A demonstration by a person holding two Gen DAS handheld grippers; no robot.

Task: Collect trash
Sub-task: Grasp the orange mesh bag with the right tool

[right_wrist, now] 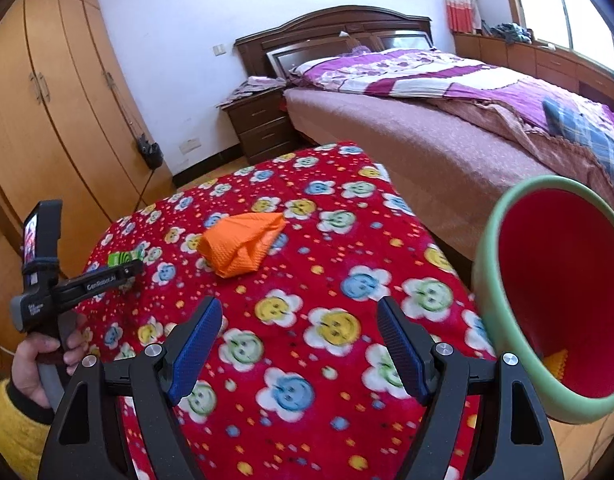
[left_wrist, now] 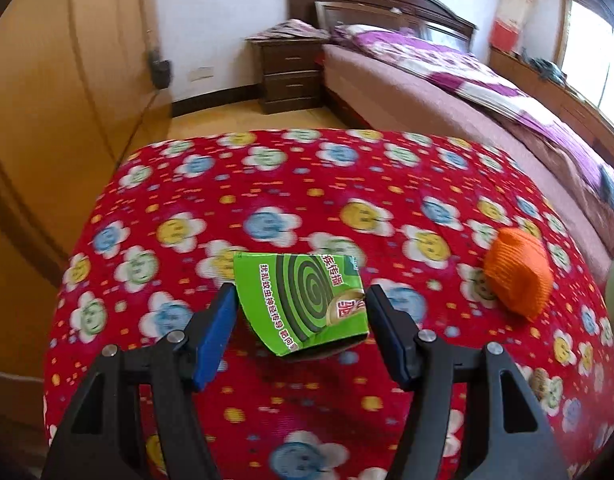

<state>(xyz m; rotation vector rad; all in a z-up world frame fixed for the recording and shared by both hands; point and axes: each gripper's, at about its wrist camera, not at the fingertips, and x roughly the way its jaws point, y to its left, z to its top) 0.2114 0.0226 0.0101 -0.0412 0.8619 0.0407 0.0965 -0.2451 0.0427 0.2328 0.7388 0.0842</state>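
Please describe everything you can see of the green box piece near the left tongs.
The green box piece looks like torn printed cardboard: bright green, with a dark spiral coil picture and white and red Chinese characters. Its lower edge is ragged and its brown inner side shows beneath. It sits tilted between the blue pads of the left tongs, above the red flowered cloth. Whether the pads press on it cannot be told. In the right wrist view only a small part shows.
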